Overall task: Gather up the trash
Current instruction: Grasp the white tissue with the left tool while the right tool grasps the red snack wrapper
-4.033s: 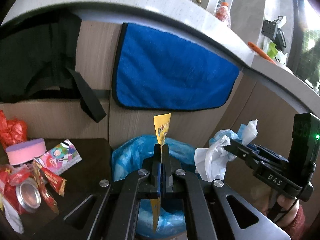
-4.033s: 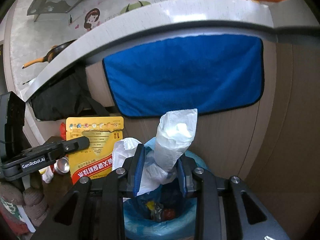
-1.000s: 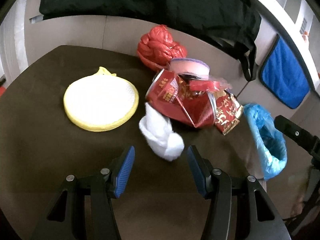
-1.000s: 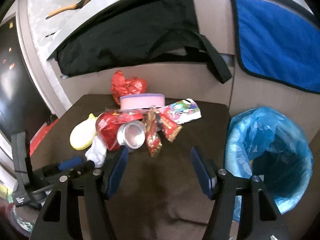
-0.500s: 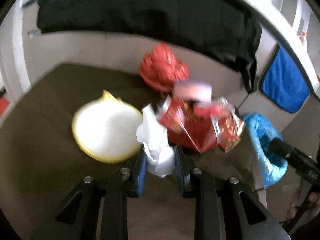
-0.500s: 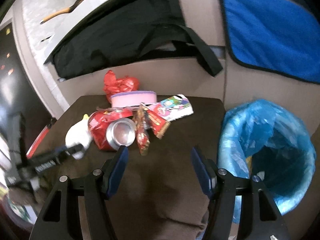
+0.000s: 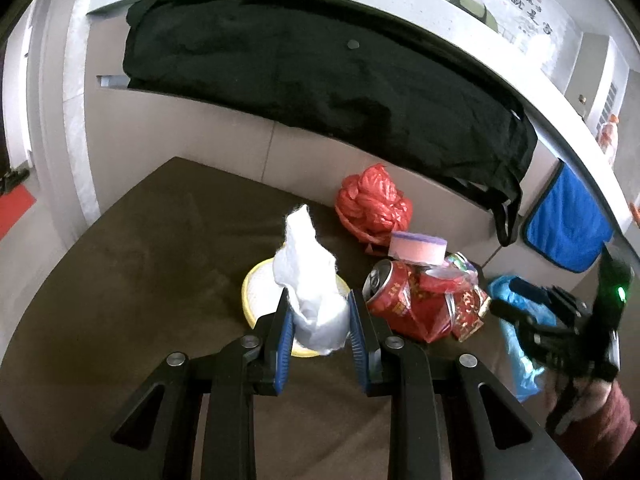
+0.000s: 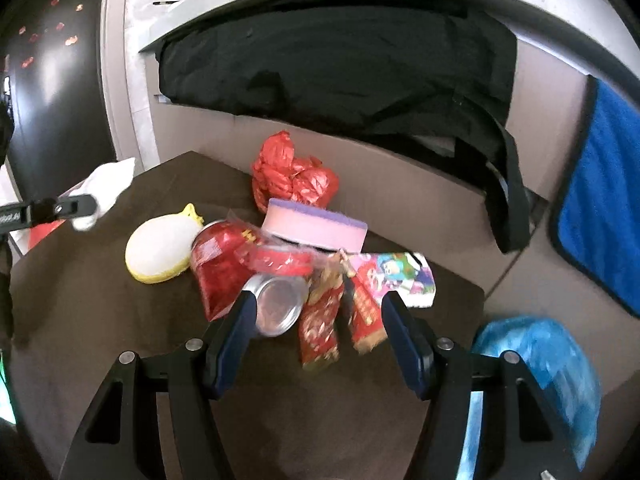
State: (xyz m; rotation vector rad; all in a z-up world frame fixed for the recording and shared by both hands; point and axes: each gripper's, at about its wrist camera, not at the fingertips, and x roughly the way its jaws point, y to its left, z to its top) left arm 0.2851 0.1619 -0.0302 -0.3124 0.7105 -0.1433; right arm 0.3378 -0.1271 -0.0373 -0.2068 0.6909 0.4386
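Note:
My left gripper (image 7: 319, 316) is shut on a crumpled white tissue (image 7: 310, 280) and holds it above the dark table (image 7: 120, 280); it also shows at the left of the right wrist view (image 8: 106, 188). My right gripper (image 8: 318, 320) is open and empty, just in front of a trash pile: a red can (image 8: 256, 280), red snack wrappers (image 8: 324, 320) and a colourful wrapper (image 8: 400, 276). The blue trash bag (image 8: 536, 360) stands off the table's right edge, and it also shows in the left wrist view (image 7: 516, 320).
A yellow-rimmed white pad (image 8: 160, 248), a pink sponge (image 8: 316, 226) and a red plastic bag (image 8: 292, 176) lie on the table. A black bag (image 8: 340, 60) and a blue cloth (image 8: 604, 200) hang on the cabinet behind.
My left gripper closed on the white tissue and lifted it off the table. My right gripper moved closer to the trash pile, still open.

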